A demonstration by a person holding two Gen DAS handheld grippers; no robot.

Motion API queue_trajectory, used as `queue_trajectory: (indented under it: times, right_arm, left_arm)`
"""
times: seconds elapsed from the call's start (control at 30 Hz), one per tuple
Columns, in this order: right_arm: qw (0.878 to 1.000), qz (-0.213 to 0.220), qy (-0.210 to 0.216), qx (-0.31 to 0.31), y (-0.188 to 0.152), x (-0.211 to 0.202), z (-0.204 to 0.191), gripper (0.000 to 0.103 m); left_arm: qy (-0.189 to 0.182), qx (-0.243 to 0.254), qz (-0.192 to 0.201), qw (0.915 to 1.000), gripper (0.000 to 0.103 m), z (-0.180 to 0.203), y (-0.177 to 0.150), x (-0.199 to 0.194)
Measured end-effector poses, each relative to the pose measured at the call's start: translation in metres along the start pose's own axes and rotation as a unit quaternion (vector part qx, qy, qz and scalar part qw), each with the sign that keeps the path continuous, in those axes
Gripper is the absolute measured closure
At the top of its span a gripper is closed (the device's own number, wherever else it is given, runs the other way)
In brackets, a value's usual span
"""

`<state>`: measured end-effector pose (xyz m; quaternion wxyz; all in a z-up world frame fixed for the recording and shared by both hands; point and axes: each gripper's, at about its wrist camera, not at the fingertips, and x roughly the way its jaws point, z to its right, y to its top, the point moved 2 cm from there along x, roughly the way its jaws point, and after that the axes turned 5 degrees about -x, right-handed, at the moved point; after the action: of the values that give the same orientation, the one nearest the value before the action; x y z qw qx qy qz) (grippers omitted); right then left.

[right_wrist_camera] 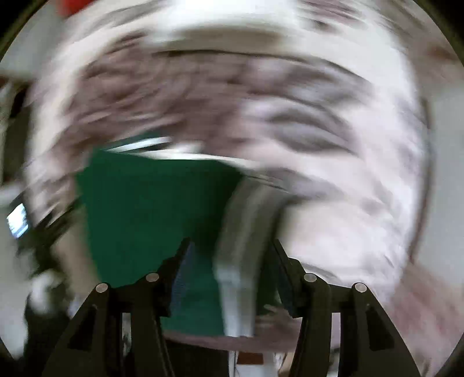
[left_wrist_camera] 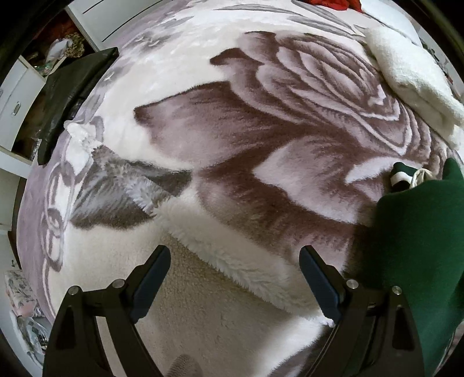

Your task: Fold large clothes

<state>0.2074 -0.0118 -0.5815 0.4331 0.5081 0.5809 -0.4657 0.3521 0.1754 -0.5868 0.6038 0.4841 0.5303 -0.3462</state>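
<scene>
A dark green garment (left_wrist_camera: 417,240) with white stripes and a white drawstring lies at the right edge of the left wrist view, on a plush rose-patterned blanket (left_wrist_camera: 261,130). My left gripper (left_wrist_camera: 235,258) is open and empty above the blanket, left of the garment. The right wrist view is heavily motion-blurred. There the green garment (right_wrist_camera: 150,208) with a white-striped band runs between the fingers of my right gripper (right_wrist_camera: 232,252), which looks closed on the cloth.
A cream fleece (left_wrist_camera: 411,75) is bunched at the back right of the bed. A black panel (left_wrist_camera: 69,92) and white cabinets (left_wrist_camera: 17,95) stand at the left. Red cloth (left_wrist_camera: 333,4) lies at the far edge. The blanket's corner is turned over near my left gripper.
</scene>
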Motion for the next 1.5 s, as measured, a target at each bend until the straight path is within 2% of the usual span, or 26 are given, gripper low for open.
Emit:
queue_trajectory:
  times: [0.07,0.1,0.2,0.37,0.4,0.47,0.57,0.6,0.67,0.7,0.73,0.8,0.83,0.87,0.9,0.93,1.07,1.1,1.2,1.23,1.27,1.33,1.37,1.4,1.43,1.5]
  right_arm:
    - [0.996,0.009,0.023,-0.086,0.022,0.009,-0.046,0.048]
    - [0.989,0.011,0.036,-0.143,0.038,0.021,-0.078,0.048]
    - [0.97,-0.024,0.038,-0.238,0.076,0.062,-0.133,0.048]
    - [0.927,-0.078,0.031,-0.367,0.101,0.117,-0.177,0.051]
    - [0.926,-0.085,0.036,-0.366,0.103,0.118,-0.179,0.056]
    - [0.941,-0.108,0.06,-0.316,0.108,0.121,-0.176,0.068]
    - [0.957,-0.151,0.175,-0.174,0.111,0.118,-0.146,0.078]
    - [0.955,-0.17,0.221,-0.101,0.111,0.12,-0.129,0.078]
    - [0.927,-0.223,0.299,0.041,0.1,0.138,-0.097,0.078]
    - [0.912,-0.235,0.325,0.082,0.095,0.147,-0.084,0.078]
    - [0.911,-0.235,0.328,0.089,0.095,0.152,-0.078,0.078]
    - [0.93,-0.215,0.297,0.033,0.105,0.141,-0.085,0.073]
    - [0.941,-0.197,0.276,-0.008,0.11,0.132,-0.094,0.066]
    - [0.952,-0.172,0.246,-0.059,0.116,0.119,-0.105,0.052]
    - [0.962,-0.134,0.207,-0.117,0.122,0.104,-0.118,0.048]
    - [0.966,-0.104,0.174,-0.163,0.125,0.091,-0.129,0.04]
    - [0.956,-0.081,0.126,-0.251,0.135,0.081,-0.163,0.04]
    - [0.951,-0.088,0.108,-0.277,0.142,0.087,-0.169,0.04]
    - [0.92,-0.129,0.023,-0.368,0.125,0.126,-0.189,0.041]
    - [0.92,-0.126,0.023,-0.37,0.121,0.131,-0.193,0.051]
    - [0.927,-0.129,0.034,-0.351,0.119,0.135,-0.193,0.061]
    - [0.956,-0.147,0.096,-0.236,0.128,0.136,-0.179,0.068]
    - [0.963,-0.158,0.146,-0.161,0.134,0.135,-0.165,0.071]
    - [0.961,-0.169,0.2,-0.087,0.137,0.136,-0.152,0.072]
    - [0.948,-0.181,0.261,-0.011,0.138,0.139,-0.132,0.074]
    - [0.925,-0.177,0.321,0.099,0.136,0.152,-0.096,0.077]
  left_arm:
    - [0.008,0.002,0.001,1.0,0.012,0.001,0.001,0.004]
    - [0.012,0.004,0.0,0.9999,0.012,0.001,0.001,0.007]
    - [0.019,0.004,0.001,0.9998,0.012,-0.004,0.004,0.014]
    - [0.018,-0.013,-0.002,0.9998,0.012,-0.011,0.003,0.022]
    - [0.016,-0.018,-0.002,0.9997,0.012,-0.012,0.002,0.023]
    - [0.01,-0.026,-0.008,0.9996,0.012,-0.014,0.0,0.026]
    - [-0.006,-0.039,-0.017,0.9991,0.012,-0.015,-0.003,0.028]
    - [-0.008,-0.041,-0.017,0.999,0.012,-0.016,-0.003,0.027]
    - [-0.008,-0.041,-0.017,0.999,0.012,-0.017,-0.002,0.025]
    - [-0.007,-0.039,-0.016,0.9991,0.012,-0.017,-0.001,0.023]
    - [-0.006,-0.038,-0.013,0.9992,0.012,-0.017,0.0,0.021]
    - [0.0,-0.034,-0.002,0.9994,0.012,-0.018,0.0,0.015]
    - [0.005,-0.032,0.003,0.9995,0.012,-0.02,0.002,0.012]
    - [0.01,-0.031,0.008,0.9994,0.012,-0.023,0.004,0.011]
    - [0.013,-0.031,0.01,0.9994,0.012,-0.024,0.005,0.01]
    - [0.018,-0.033,0.013,0.9992,0.012,-0.027,0.007,0.011]
    - [0.022,-0.048,0.007,0.9986,0.012,-0.033,0.009,0.017]
    - [0.023,-0.05,0.005,0.9985,0.012,-0.033,0.008,0.018]
    - [0.022,-0.048,0.004,0.9986,0.012,-0.034,0.004,0.019]
    - [0.023,-0.045,0.004,0.9987,0.012,-0.033,0.002,0.018]
    - [0.024,-0.041,0.005,0.9989,0.012,-0.032,0.0,0.017]
    - [0.023,-0.034,0.007,0.9991,0.012,-0.031,-0.004,0.015]
    - [0.019,-0.034,0.006,0.9992,0.012,-0.032,-0.005,0.015]
    - [0.013,-0.037,0.006,0.9992,0.012,-0.032,-0.005,0.014]
    - [0.007,-0.04,0.006,0.9992,0.012,-0.031,-0.006,0.012]
    - [0.001,-0.041,0.009,0.9991,0.012,-0.028,-0.005,0.008]
